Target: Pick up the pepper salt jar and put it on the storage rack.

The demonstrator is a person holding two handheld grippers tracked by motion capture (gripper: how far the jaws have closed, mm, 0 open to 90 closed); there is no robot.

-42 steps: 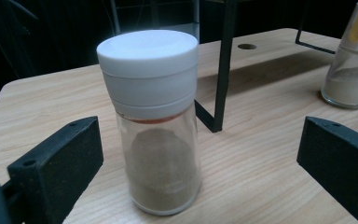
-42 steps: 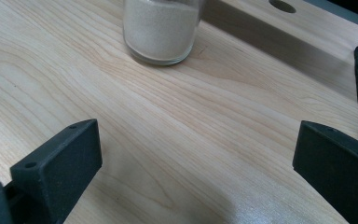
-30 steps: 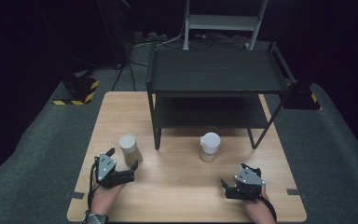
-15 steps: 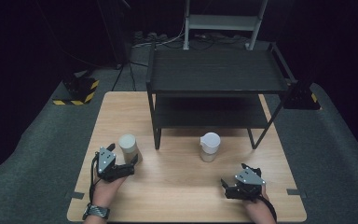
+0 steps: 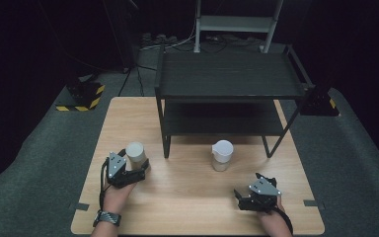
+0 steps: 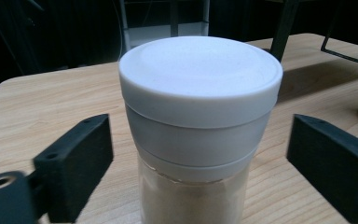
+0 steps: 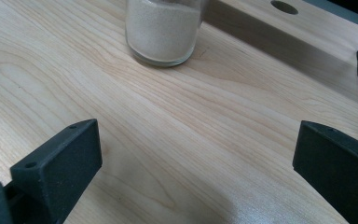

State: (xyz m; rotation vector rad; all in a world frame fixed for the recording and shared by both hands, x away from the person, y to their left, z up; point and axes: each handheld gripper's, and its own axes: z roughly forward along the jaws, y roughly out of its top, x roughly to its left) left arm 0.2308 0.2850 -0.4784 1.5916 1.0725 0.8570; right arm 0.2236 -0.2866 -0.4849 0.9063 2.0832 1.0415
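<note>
The left claw point(image 5: 137, 170) stands around the near-left jar point(image 5: 134, 154), a clear glass one filled with a pale sandy powder and topped by a white screw lid. In the left gripper view the jar point(image 6: 200, 126) stands upright between the two black jaws, which have just been closing in on it; a gap still shows on each side, so the pads point(image 6: 77, 161) are not yet pressing the glass. The jaws sit level with the band below the lid, likely because the straight wall there gives flat pads a surer bite than the lid's rounded edge.

The jar rests on the wooden surface point(image 5: 187, 207), near its left front part, just in front of and to the left of the black two-tier shelf rack point(image 5: 227, 94). That spot leaves open space around it, so the claw can come in from the person's side without meeting the rack's legs.

The right claw point(image 5: 242, 197) rests low on the surface near the right front, its jaws spread wide with nothing between them. It points toward a second jar point(image 7: 163, 28) of the same powder, which stands well apart from it, by the rack's front edge; this hand seems to be waiting.
</note>
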